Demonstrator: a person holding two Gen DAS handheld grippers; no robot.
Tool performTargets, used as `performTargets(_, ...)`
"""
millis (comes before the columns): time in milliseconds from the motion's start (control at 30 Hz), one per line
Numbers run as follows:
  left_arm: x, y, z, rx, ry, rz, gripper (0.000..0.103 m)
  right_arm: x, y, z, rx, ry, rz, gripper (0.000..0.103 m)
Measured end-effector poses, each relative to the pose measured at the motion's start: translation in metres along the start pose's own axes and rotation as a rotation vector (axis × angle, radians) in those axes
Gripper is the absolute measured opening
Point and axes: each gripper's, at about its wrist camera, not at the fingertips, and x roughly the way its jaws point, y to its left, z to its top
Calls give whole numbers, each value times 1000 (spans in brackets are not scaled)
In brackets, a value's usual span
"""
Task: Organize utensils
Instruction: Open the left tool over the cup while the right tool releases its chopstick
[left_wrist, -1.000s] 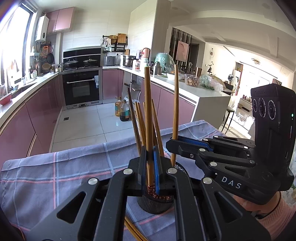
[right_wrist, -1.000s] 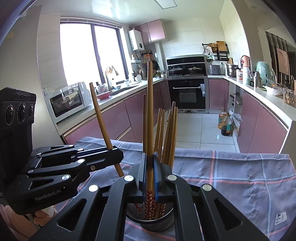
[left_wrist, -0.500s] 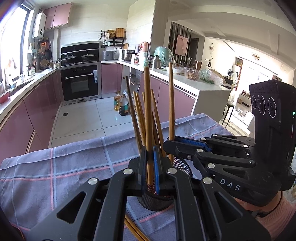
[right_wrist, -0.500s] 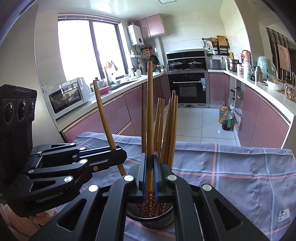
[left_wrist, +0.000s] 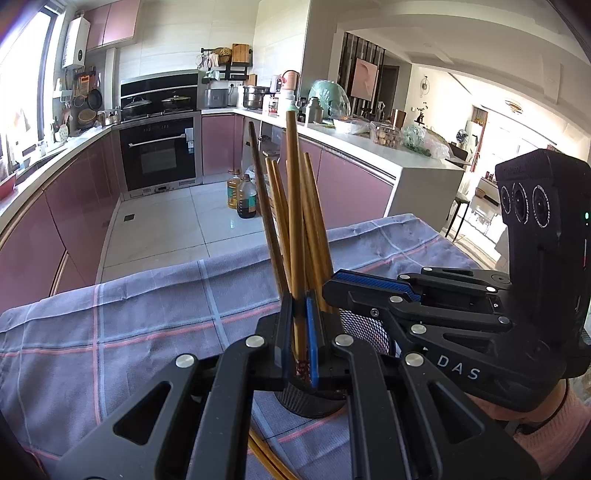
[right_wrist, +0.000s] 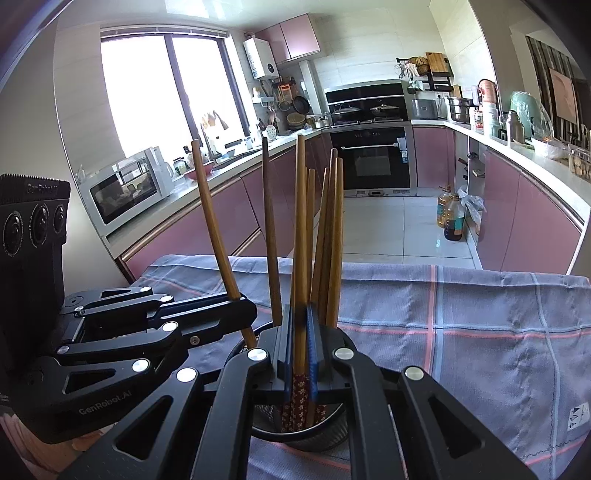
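Left wrist view: the left gripper (left_wrist: 300, 339) is clenched on a chopstick (left_wrist: 294, 221), its patterned end dipping at the holder (left_wrist: 314, 400). Just beside it the right gripper (left_wrist: 334, 291) is clamped on its own stick (right_wrist: 300, 240), which a second ago stood apart from the bundle (right_wrist: 332, 240) and now leans in with it. Both sit over the holder on the cloth (right_wrist: 461, 350), so I reckon letting go comes next, though loose chopsticks (left_wrist: 266, 461) by the base are yet to be collected.
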Motion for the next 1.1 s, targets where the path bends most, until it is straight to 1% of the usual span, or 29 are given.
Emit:
performTargets(133, -1, 2, -2, -4, -2, 1, 8, -2, -2, -2, 9, 0, 3, 7)
performTargets(167, -1, 2, -3, -4, -5, 2, 10, -3, -2, -3, 10, -1, 5, 7)
performTargets(233, -3, 3, -5, -10, -12, 4, 16, -5, -1, -4, 9, -7, 8, 7)
performTargets(300, -4, 5, -7, -20, -16, 1, 18, -8, 1, -5, 5, -13, 9, 7)
performTargets(367, -7, 6, -9, -29, -21, 3, 22, -13, 4, -6, -2, -20, 10, 11)
performTargets(433, -11, 8, -12, -37, -28, 5, 26, -18, 7, -6, -15, -28, 8, 18)
performTargets(500, -17, 10, -16, -42, -39, 11, 31, -25, 11, -7, -29, -40, 12, 23)
performTargets(567, -26, 11, -21, -45, -54, 22, 34, -32, 14, -9, -40, -48, 22, 25)
performTargets(633, -35, 13, -27, -44, -69, 40, 45, -39, 19, -11, -53, -53, 36, 32)
performTargets(700, -47, 16, -36, -38, -89, 61, 52, -46, 23, -17, -62, -51, 57, 37)
performTargets(767, -56, 20, -46, -43, -95, 84, 61, -50, 28, -24, -70, -38, 82, 39)
performTargets(800, -59, 22, -52, -49, -95, 97, 69, -51, 31, -29, -77, -32, 87, 42)
performTargets(833, -63, 25, -58, -56, -95, 111, 73, -51, 34, -34, -84, -22, 94, 47)
performTargets(867, -65, 27, -64, -61, -89, 126, 74, -50, 36, -39, -91, -9, 98, 49)
performTargets(933, -67, 32, -77, -76, -73, 157, 82, -46, 41, -50, -98, 19, 94, 51)
performTargets(1000, -67, 36, -90, -90, -46, 175, 83, -37, 43, -61, -94, 59, 95, 51)
performTargets(1100, -64, 41, -109, -101, -6, 204, 87, -22, 47, -78, -84, 118, 101, 51)
